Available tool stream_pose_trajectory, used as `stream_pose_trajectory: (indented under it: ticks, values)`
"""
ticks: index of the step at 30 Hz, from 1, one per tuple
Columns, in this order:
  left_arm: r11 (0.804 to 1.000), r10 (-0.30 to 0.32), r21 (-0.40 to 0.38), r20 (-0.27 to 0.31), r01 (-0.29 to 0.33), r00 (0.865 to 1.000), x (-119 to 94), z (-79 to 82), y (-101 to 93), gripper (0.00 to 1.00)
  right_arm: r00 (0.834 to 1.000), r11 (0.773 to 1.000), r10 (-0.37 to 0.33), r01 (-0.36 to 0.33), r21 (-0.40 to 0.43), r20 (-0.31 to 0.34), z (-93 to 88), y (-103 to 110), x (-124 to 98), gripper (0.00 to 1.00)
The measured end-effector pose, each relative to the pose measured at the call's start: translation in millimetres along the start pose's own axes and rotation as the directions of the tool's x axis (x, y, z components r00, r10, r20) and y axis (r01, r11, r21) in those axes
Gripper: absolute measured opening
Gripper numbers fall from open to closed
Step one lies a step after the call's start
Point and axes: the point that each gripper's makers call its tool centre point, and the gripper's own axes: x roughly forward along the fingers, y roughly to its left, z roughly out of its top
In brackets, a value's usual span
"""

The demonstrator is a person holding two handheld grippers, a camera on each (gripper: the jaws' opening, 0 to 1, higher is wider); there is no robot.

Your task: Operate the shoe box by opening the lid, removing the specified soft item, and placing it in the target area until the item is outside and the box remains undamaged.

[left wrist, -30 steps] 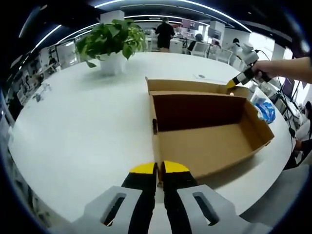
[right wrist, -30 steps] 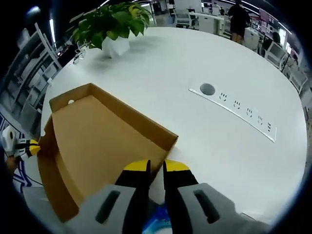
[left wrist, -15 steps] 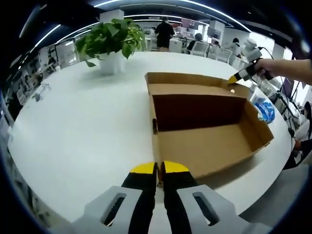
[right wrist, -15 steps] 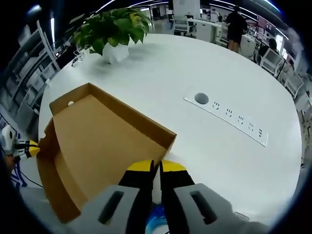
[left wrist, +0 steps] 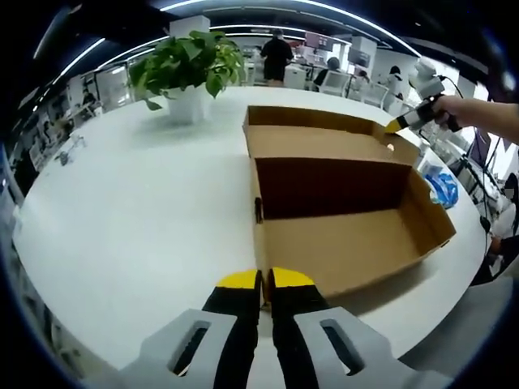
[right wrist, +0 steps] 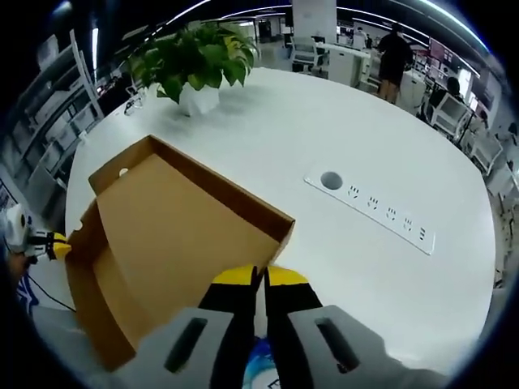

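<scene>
The cardboard shoe box (left wrist: 340, 219) stands on the round white table (left wrist: 138, 203), close to the table edge nearest the person, with its lid (left wrist: 324, 139) folded back and pointing toward the potted plant (left wrist: 188, 69) at the far side. The left gripper (left wrist: 265, 282) has its jaws almost closed on the near wall of the box, so it seems to steady the box. The right gripper (right wrist: 259, 279) also has its jaws nearly together, pinching the corner edge of the lid (right wrist: 182, 223). In the left gripper view the inside of the box looks empty. A blue and white soft item (left wrist: 443, 183) lies just beside the far end wall of the box, near the table edge, and a part of it (right wrist: 266, 369) shows under the right jaws.

The main risk is in the lid hinge. If the right gripper pushes the lid further back while the left one holds the wall fixed, the cardboard fold can tear or crease. A hard pinch can also dent the thin edges. The box and the soft item sit near the table edge, so a pull toward the person can slide them off. The power strip (right wrist: 377, 217) set into the table lies well apart.
</scene>
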Motion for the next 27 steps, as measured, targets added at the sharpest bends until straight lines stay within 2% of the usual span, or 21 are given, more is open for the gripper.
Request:
stream_pose_trajectory:
  ticks: [6, 17, 27]
  values:
    - [1.000, 0.002, -0.009, 0.008, -0.002, 1.000, 0.0, 1.3, -0.4, 0.00, 1.000, 1.000, -0.008, 0.007, 0.028, 0.030, 7.1, 1.0, -10.1, 0.01]
    - [1.000, -0.002, -0.018, 0.017, 0.003, 1.000, -1.0, 3.2, -1.6, 0.00, 0.996, 0.999, -0.022, 0.019, 0.027, 0.088, 19.0, -1.3, -24.5, 0.00]
    - [1.000, -0.009, -0.027, 0.026, 0.010, 1.000, -2.1, 3.6, -2.9, 0.00, 0.987, 0.999, -0.029, 0.025, 0.028, 0.157, 23.5, 7.1, -46.1, 0.00]
